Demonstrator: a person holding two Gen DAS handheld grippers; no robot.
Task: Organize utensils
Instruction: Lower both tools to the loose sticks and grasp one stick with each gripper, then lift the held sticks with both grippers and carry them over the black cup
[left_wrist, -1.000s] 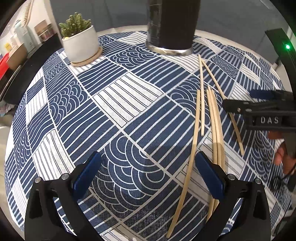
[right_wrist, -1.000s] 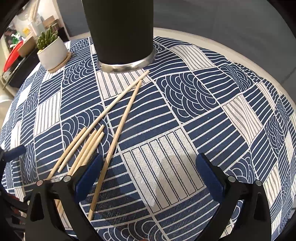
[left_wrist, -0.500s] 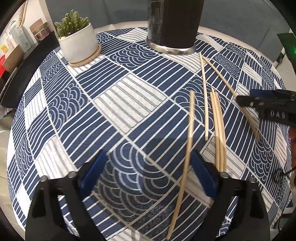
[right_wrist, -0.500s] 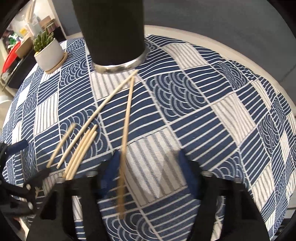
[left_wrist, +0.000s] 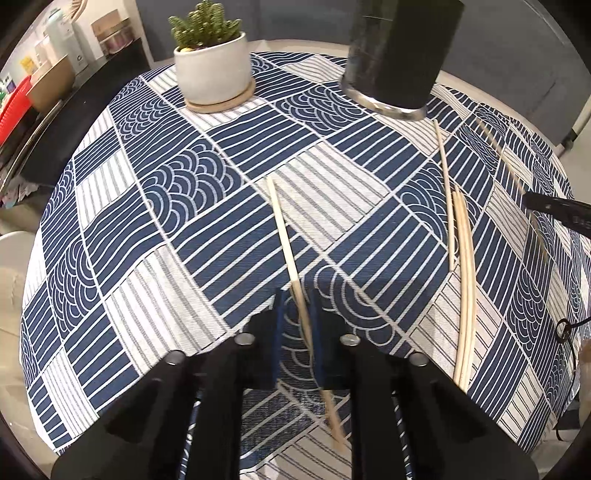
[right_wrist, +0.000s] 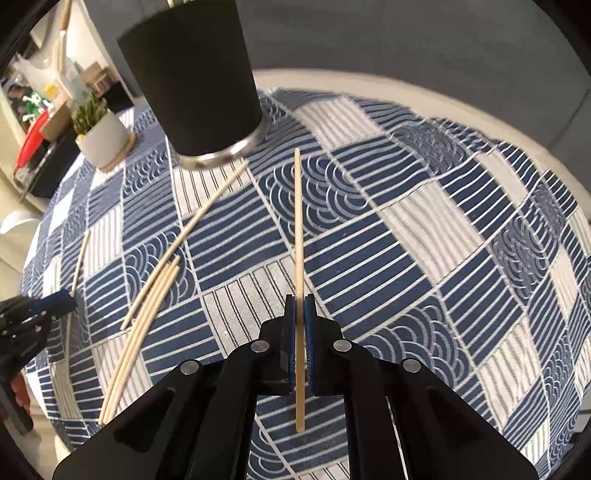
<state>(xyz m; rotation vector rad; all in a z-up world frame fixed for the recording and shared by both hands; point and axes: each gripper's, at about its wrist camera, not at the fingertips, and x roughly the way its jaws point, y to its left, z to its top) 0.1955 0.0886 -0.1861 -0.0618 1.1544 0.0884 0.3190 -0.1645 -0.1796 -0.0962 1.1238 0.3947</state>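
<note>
The left claw (left_wrist: 295, 325) has just closed its blue-padded jaws on one thin, pale wooden chopstick (left_wrist: 291, 258), which slants up and away from it. The right claw (right_wrist: 300, 332) has likewise just closed on a second chopstick (right_wrist: 298, 236), held straight along its fingers. Four loose chopsticks (right_wrist: 147, 295) lie on the table (right_wrist: 443, 236), which is round and covered in a woven cloth of navy-and-white stripe and wave patches. A matte black cylindrical holder (right_wrist: 192, 77) with a metal base ring stands beyond them, near a potted cactus (left_wrist: 212, 62) in a white ceramic pot on a wooden saucer.
</note>
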